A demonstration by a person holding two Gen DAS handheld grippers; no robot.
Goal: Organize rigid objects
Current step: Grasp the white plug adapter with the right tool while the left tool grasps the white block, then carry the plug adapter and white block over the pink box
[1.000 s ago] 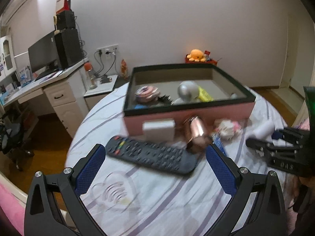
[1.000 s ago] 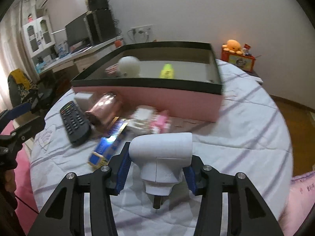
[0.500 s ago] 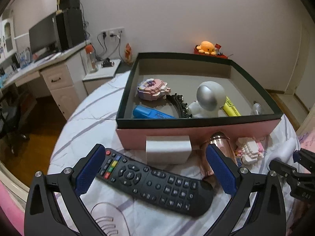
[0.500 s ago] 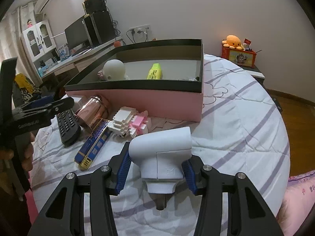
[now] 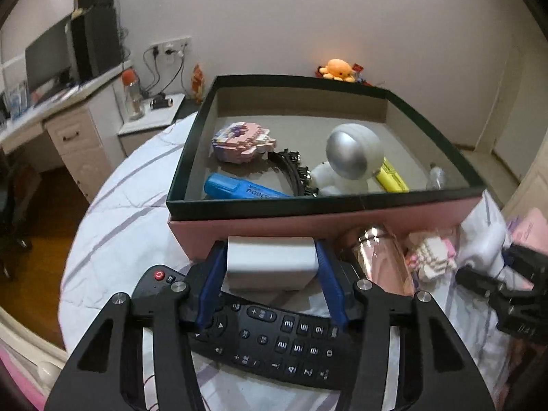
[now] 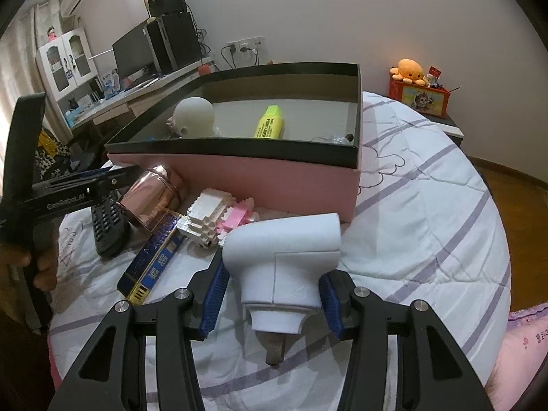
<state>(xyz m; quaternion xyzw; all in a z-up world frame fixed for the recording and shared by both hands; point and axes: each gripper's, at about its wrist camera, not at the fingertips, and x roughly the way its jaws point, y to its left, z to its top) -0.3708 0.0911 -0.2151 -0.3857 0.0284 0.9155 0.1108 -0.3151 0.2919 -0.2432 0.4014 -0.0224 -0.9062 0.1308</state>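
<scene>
In front of the pink box (image 5: 322, 221), left tongs (image 5: 270, 274) are closing around a grey block (image 5: 270, 267); right tongs (image 6: 272, 291) pinch a white plug (image 6: 284, 263)

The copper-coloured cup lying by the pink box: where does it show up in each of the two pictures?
Left wrist view: the copper cup lies lower right of centre, against the pink box's front wall, right of the silver block.
Right wrist view: the cup lies left of centre, between the remote and the toy brick models.
Shared landmark: the yellow highlighter inside the box.
</scene>
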